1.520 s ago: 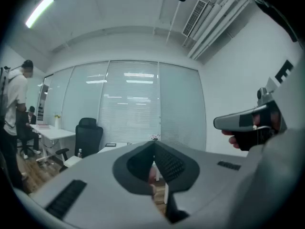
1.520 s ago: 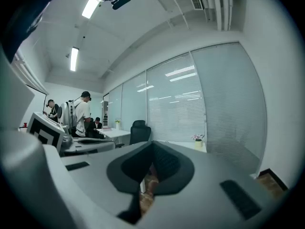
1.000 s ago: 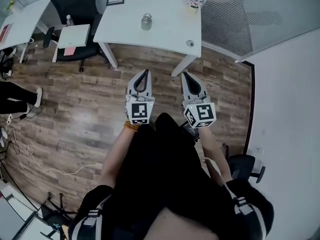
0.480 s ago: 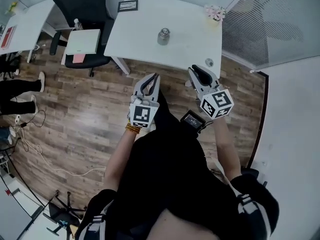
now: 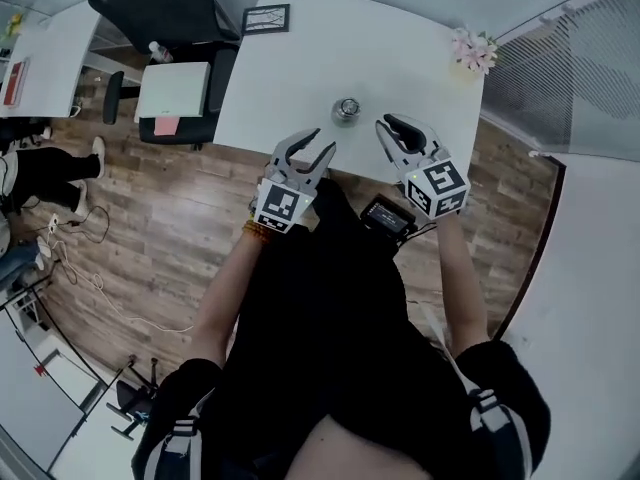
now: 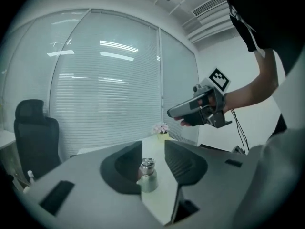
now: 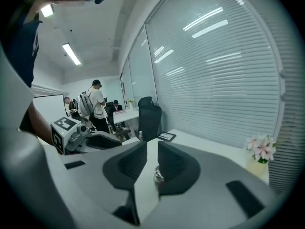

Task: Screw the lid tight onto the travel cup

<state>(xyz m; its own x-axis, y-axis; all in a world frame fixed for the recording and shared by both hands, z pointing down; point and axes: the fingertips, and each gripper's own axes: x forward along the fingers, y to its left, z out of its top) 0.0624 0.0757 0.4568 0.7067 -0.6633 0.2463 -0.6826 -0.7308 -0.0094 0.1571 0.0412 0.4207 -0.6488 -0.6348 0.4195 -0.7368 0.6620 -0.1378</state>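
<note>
While the left gripper [image 5: 322,142] jaws are opening and the right gripper [image 5: 386,124] jaws stand slightly apart, both empty, approach the upper-centre travel cup [image 5: 346,109] squarely.

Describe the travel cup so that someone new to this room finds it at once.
Find the large white table by the window blinds. The travel cup stands upright near its near edge, about midway along. It is the only silvery metal thing there; the dark picture frame and the pink flowers sit at the far corners.

bare tabletop [image 5: 400,63] all round travel cup [image 5: 346,109], flower pot [image 5: 472,52] and frame [image 5: 266,18] well apart
</note>
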